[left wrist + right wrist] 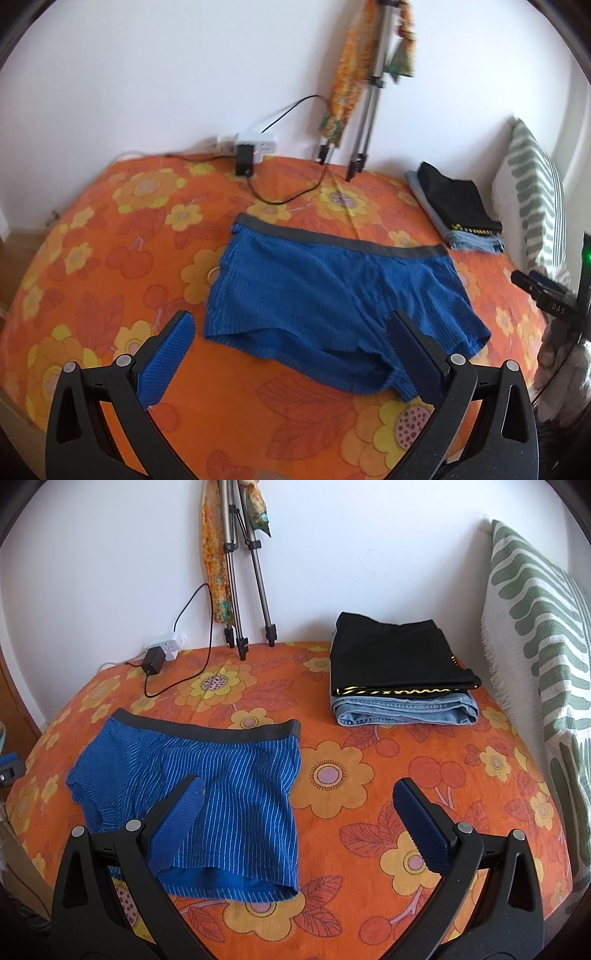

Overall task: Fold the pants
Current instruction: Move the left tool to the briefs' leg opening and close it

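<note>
Two grippers hover above the bed [369,775], jaws spread wide, nothing held. The blue striped shorts [325,291] lie flat mid-bed, waistband [207,729] toward the wall edge, hems toward the near edge. Left gripper [291,354] sits over the near hem; right gripper [295,823] straddles the shorts' right side. Judgement: pinch one side at hem and waistband together (single layer risks bunching) and fold across. The folded stack [402,686] near the far right corner stays clear.
</note>
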A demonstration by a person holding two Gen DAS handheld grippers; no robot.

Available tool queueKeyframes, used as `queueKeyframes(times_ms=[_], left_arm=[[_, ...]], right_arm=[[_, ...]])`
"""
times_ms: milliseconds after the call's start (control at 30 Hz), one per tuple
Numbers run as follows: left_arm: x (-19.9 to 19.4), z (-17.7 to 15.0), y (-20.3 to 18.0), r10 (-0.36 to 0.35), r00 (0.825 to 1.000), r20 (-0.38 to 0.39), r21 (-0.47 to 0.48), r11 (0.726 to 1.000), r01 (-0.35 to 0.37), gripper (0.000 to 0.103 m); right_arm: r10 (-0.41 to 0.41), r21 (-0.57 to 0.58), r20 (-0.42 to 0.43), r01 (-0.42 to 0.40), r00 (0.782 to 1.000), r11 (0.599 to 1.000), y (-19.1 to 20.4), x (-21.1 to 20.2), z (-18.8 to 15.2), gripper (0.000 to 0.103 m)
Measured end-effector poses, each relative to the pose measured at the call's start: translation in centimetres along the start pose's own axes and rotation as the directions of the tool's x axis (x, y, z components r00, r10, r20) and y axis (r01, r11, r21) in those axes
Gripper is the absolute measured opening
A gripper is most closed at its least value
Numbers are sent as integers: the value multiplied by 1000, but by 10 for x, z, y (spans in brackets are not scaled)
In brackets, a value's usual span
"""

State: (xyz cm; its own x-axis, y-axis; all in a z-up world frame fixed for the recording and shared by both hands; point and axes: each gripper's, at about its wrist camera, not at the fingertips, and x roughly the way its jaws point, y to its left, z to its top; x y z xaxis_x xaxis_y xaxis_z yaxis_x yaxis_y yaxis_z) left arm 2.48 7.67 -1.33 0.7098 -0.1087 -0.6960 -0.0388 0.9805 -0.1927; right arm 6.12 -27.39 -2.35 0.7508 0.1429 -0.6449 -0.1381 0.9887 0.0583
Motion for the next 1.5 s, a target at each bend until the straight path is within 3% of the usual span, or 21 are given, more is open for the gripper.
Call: queueKeyframes(times_ms=[100, 167, 333, 500, 567, 667, 800, 1000, 1100, 1167, 1300, 1500], left_arm=[[17, 2, 22, -7, 999, -44, -43, 999, 5, 100], [28, 0, 28, -5, 997, -74, -47, 999, 1, 90], [50, -2, 37, 0, 992, -127, -52, 999, -6, 83], [66, 0, 37, 39, 989, -143, 7, 999, -39, 78], [75, -1, 39, 43, 986, -161, 15, 999, -41, 69], [84, -2, 51, 18, 981, -194, -38, 999, -26, 57], [88, -4, 67, 12, 978, -207, -99, 995, -33, 54], [96, -10, 79, -14, 973, -230, -162, 986, -24, 41], [98, -10, 75, -17, 973, -230, -148, 989, -18, 29], [99, -10, 72, -15, 973, -232, -131, 991, -16, 9], [97, -11, 73, -1, 977, -213, -117, 993, -24, 6], [90, -8, 96, 64, 983, -174, -152, 984, -91, 4]], right_arm=[[-4, 3, -28, 5, 1000, 1000, -6, 12, 8, 103], [23, 37, -65, -21, 998, 999, -14, 24, 12, 103], [75, 95, -152, -61, 985, 994, -29, 61, 20, 100], [68, 99, -201, -48, 977, 994, -36, 83, 20, 98], [99, 127, -224, -72, 969, 989, -38, 90, 18, 97], [117, 142, -243, -84, 963, 986, -37, 97, 18, 97], [114, 130, -243, -84, 963, 988, -33, 99, 20, 97], [114, 122, -247, -86, 962, 989, -27, 103, 21, 97], [114, 115, -250, -88, 962, 989, -24, 104, 20, 97], [110, 109, -250, -85, 962, 990, -23, 103, 19, 97], [96, 100, -253, -73, 963, 992, -22, 104, 18, 97], [94, 97, -261, -71, 961, 993, -23, 107, 17, 97]])
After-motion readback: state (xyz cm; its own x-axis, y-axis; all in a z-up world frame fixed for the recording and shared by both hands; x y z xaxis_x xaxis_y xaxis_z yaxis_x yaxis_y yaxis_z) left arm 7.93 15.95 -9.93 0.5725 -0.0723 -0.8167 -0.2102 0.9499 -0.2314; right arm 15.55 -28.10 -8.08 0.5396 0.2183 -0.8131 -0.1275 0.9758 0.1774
